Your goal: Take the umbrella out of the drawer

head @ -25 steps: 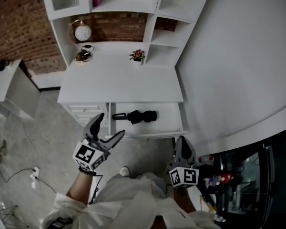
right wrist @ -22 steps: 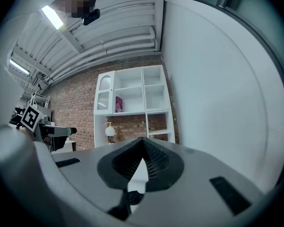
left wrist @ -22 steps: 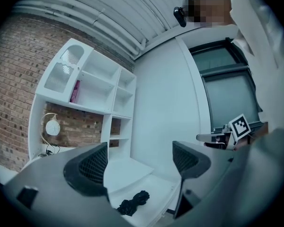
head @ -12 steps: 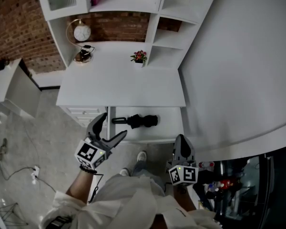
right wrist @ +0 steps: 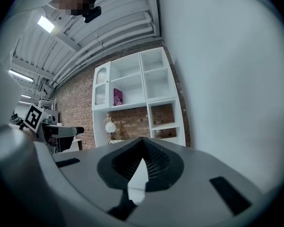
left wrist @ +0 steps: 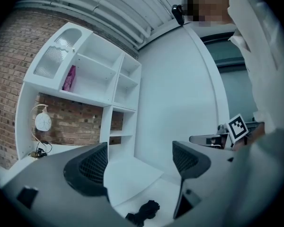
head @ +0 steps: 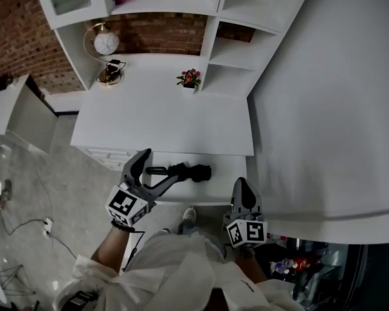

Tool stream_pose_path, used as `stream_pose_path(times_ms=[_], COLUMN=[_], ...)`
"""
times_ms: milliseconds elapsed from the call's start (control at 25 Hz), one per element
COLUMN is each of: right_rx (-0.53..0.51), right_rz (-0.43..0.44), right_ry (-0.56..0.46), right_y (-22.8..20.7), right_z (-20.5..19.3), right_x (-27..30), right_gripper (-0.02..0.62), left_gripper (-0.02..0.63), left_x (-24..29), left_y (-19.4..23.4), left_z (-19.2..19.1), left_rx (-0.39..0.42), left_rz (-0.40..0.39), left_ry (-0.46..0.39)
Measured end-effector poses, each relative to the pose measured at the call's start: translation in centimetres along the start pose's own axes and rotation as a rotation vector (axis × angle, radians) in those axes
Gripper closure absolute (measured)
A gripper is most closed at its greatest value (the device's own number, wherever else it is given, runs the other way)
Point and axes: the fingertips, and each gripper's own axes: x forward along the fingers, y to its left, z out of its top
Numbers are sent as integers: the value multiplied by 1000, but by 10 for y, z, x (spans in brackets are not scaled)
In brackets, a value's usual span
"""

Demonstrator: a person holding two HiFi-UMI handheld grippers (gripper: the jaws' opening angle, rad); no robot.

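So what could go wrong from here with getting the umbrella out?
The open left gripper hovers by the thin handle end of the umbrella; gripped there, the bulkier body may droop or slip. The drawer lies close under the desk top, so a steep lift could knock the umbrella against that edge.

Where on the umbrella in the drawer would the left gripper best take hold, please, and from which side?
Probably the slim handle end of the umbrella, not its folded canopy, from above: it lies flat in the drawer, and the open left gripper hovers there.
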Motion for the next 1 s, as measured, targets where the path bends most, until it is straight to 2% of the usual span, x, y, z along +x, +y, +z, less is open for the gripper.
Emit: stream_pose_path(times_ms=[240, 600, 1000], right_rx=[37, 43, 40], right_rz=[52, 171, 211], right_ry=[44, 156, 300], right_y=[-32, -46, -39], right_z=[-18, -62, -122], right_x=[40, 76, 102], right_gripper=[578, 578, 578], left_gripper=[195, 195, 195], left_x=[50, 87, 101], left_y=[7, 7, 15], left_z=[-13, -55, -121], left_rx=[-16, 4, 37], left_rz=[28, 80, 37], left_ry=[36, 174, 273])
